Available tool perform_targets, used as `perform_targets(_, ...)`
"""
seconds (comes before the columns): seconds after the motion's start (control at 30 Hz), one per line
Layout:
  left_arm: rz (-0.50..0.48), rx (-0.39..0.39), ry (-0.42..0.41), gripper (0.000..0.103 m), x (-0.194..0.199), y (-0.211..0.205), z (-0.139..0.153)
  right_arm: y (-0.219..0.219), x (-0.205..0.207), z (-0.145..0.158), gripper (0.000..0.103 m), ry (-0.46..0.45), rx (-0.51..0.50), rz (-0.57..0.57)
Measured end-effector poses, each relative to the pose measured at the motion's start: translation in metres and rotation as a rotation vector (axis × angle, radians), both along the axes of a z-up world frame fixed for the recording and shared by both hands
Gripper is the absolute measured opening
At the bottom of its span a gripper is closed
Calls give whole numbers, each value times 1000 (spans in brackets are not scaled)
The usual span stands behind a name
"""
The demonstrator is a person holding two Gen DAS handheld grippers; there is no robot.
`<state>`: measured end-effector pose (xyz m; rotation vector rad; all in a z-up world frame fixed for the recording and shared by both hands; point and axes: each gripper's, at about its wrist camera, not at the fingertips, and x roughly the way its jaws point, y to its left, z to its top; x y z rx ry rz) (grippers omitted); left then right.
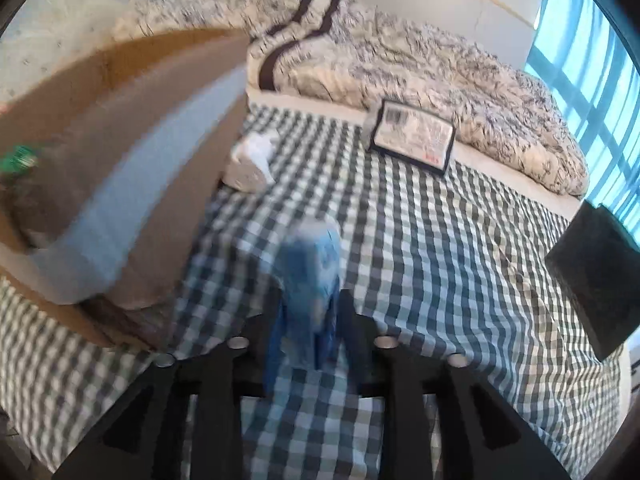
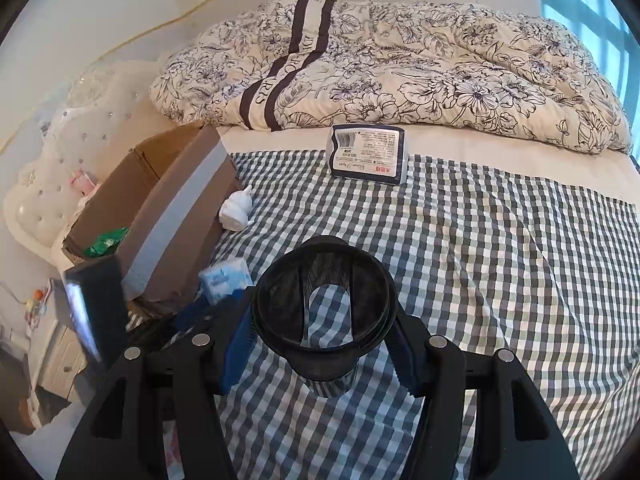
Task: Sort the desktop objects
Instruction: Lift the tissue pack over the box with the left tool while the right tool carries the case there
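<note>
- A cardboard box [image 2: 160,216] is sitting open at the left on the bed, with a green packet [image 2: 105,242] lying inside it.
- A crumpled white tissue [image 2: 237,212] is lying just beside the box on the checked cloth [image 2: 500,280].
- The left claw [image 1: 308,320] is gripping a small blue tissue pack [image 1: 310,276] between its fingers, near the box; this view is blurred.
- The right claw [image 2: 324,344] is clamping a dark round cup [image 2: 324,304] by its rim, with its mouth facing the camera.
- A dark-edged wipes packet [image 2: 367,155] is lying at the cloth's far edge, in front of the flowered quilt [image 2: 400,72].
</note>
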<state>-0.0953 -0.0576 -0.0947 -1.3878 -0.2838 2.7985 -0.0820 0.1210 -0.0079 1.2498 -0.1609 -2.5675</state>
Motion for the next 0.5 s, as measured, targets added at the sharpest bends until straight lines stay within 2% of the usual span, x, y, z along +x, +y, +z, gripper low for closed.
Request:
perform_targets(0.07, 0, -6, -9, 47, -6, 3, -6, 1, 1, 0, 59, 5, 2, -5)
perform_targets(0.13, -11, -11, -3, 44, -12, 6, -11, 4, 1, 0, 59, 7, 6, -12)
perform_targets(0.17, -25, -6, 4, 22, -14, 7, -13, 5, 0, 1, 59, 7, 7, -14)
perform_targets(0.33, -45, -3, 27, 20, -15, 7, -7, 11, -1, 2, 59, 3, 17, -26)
perform_targets(0.5, -52, -29, 100, 20, -4, 12, 25, 9, -7, 3, 59, 4, 20, -25)
